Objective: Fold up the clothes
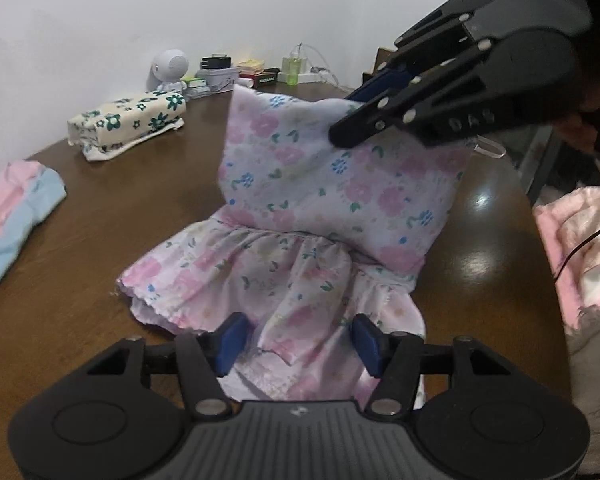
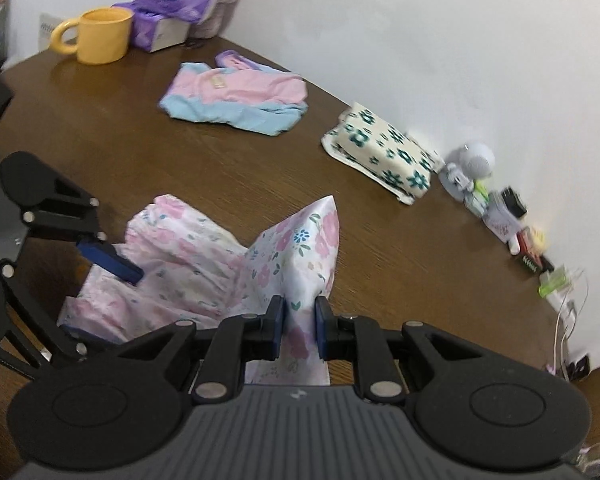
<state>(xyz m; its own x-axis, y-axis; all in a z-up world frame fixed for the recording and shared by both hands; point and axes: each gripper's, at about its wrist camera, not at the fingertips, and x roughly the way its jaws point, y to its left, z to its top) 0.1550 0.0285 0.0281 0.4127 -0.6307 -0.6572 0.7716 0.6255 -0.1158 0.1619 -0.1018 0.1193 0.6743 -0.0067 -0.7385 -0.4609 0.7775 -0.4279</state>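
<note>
Both grippers worked the floral dress [image 1: 300, 216] on the brown table [image 1: 100, 208]: the right gripper [image 2: 300, 322] pinched its top end, lifted over the skirt; the left gripper [image 1: 296, 340] gaped wide at the hem. A fold seemed under way; next, lay the raised end down squarely.

Brown wooden table [image 2: 228, 168] – floral dress [image 1: 284, 264], pink-blue garment [image 2: 236, 96], yellow mug [image 2: 100, 34] lie on it

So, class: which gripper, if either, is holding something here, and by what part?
The right gripper is shut on the floral dress, pinching its lifted top edge. The left gripper is open over the skirt hem, holding nothing.
</note>
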